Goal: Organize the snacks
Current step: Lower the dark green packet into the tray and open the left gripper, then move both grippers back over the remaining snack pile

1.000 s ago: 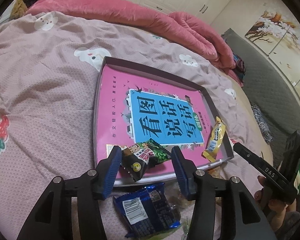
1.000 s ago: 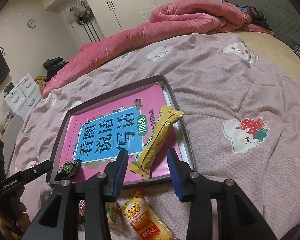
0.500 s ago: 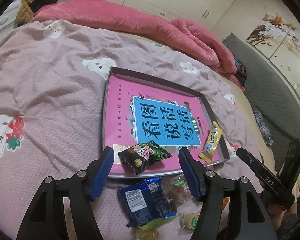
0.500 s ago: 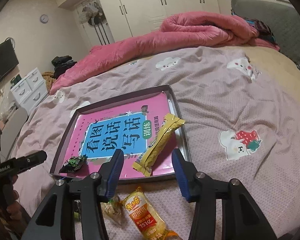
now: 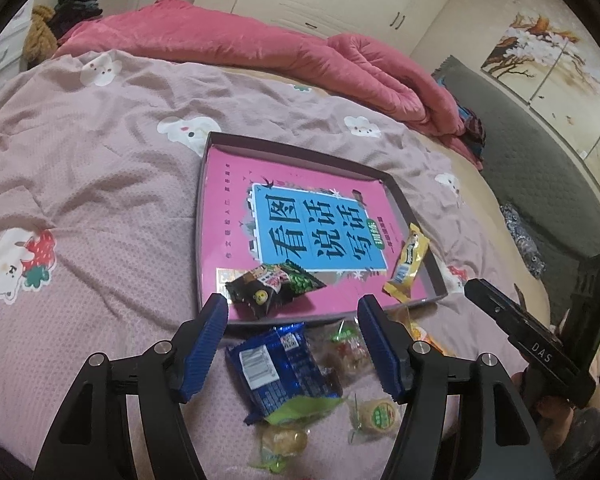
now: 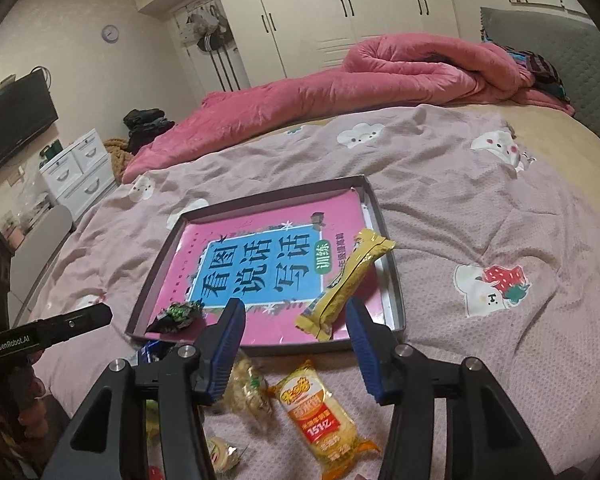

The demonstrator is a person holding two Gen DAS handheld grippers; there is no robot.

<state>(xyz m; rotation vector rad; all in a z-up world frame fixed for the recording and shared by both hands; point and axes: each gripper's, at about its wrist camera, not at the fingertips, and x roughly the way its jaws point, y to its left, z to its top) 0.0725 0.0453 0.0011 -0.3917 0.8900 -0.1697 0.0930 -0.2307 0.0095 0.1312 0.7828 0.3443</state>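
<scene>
We hold both grippers over the bed's near edge, just short of the tray (image 5: 204, 216). The left gripper (image 5: 292, 344) has its fingers spread and empty, and the blue packet (image 5: 280, 372) lies directly between and below them, just outside the tray's near rim, its long axis running roughly away from us toward the tray. The right gripper (image 6: 296, 352), fingers also spread, hangs above the orange packet (image 6: 320, 412), which points likewise toward the tray.
</scene>
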